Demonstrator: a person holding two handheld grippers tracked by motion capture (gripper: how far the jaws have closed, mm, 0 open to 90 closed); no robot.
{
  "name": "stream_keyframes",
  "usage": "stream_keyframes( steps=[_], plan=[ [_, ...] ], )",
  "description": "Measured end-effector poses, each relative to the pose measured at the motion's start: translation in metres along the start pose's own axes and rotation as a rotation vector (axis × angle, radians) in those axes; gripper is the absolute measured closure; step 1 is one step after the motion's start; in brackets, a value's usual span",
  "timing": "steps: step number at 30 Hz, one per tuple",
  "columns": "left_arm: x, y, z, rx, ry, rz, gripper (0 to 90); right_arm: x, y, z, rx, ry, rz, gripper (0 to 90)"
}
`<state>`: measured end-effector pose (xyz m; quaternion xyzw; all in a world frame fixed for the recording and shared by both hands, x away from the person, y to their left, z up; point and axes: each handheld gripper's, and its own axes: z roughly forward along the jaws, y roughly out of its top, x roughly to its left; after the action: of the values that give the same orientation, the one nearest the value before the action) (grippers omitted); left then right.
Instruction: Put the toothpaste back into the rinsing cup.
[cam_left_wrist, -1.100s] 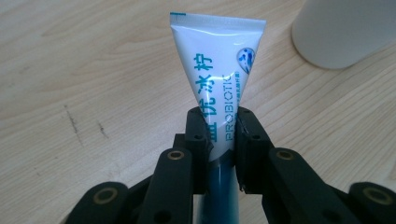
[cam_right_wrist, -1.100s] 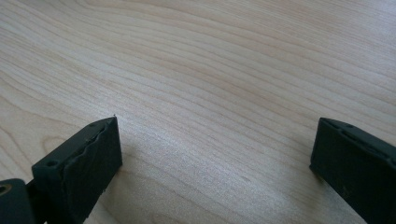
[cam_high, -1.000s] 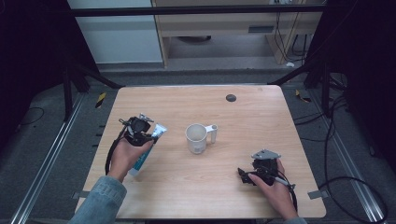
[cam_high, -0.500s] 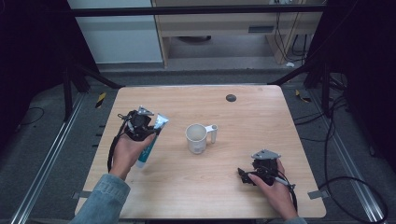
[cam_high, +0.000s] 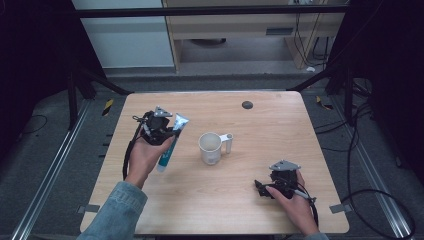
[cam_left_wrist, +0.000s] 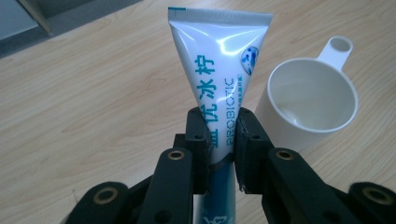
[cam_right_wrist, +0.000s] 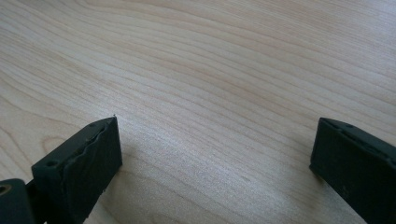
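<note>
A white and blue toothpaste tube (cam_left_wrist: 219, 70) is clamped at its middle in my left gripper (cam_left_wrist: 220, 140), its flat crimped end pointing away from me. From above, the left gripper (cam_high: 159, 127) holds the tube (cam_high: 170, 142) lifted over the table's left half, slanting toward the person. A white cup (cam_high: 211, 148) with a side handle stands at the table's middle, just right of the tube; the same cup (cam_left_wrist: 310, 100) looks empty. My right gripper (cam_high: 261, 189) rests low at the front right, open over bare wood (cam_right_wrist: 215, 140).
The wooden table (cam_high: 280, 135) has a small dark round thing (cam_high: 247, 105) near its far edge. Black frame posts and cables surround the table, and a shelf unit (cam_high: 240, 30) stands behind it.
My left gripper has carried the tube up and away from the person, toward the far left of the table and closer to the cup. The right gripper has stayed put.
</note>
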<state>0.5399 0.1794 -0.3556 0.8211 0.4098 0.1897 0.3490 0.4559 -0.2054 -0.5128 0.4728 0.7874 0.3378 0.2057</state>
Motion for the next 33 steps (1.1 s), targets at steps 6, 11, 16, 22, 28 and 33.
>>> stream_keyframes(
  steps=[6,11,16,22,28,33],
  plan=[
    [-0.008,0.010,0.000,-0.032,-0.003,0.008,77.3,0.000,0.000,0.000,0.000,-0.001,0.000,2.1],
    [-0.014,0.016,0.000,-0.056,-0.010,0.006,77.3,0.000,0.000,0.000,0.000,0.000,0.000,2.1],
    [-0.021,0.019,-0.002,-0.069,-0.021,0.022,77.3,0.000,0.000,0.000,0.000,0.000,0.000,2.1],
    [-0.028,0.025,-0.004,-0.097,-0.029,0.025,77.3,0.000,0.000,0.000,0.000,0.000,0.000,2.1],
    [-0.036,0.031,-0.006,-0.111,-0.035,0.048,77.3,0.000,0.000,0.000,0.000,-0.001,-0.001,2.1],
    [-0.038,0.036,-0.007,-0.121,-0.036,0.045,77.3,0.000,0.000,0.000,0.000,0.001,0.000,2.1]
  ],
)
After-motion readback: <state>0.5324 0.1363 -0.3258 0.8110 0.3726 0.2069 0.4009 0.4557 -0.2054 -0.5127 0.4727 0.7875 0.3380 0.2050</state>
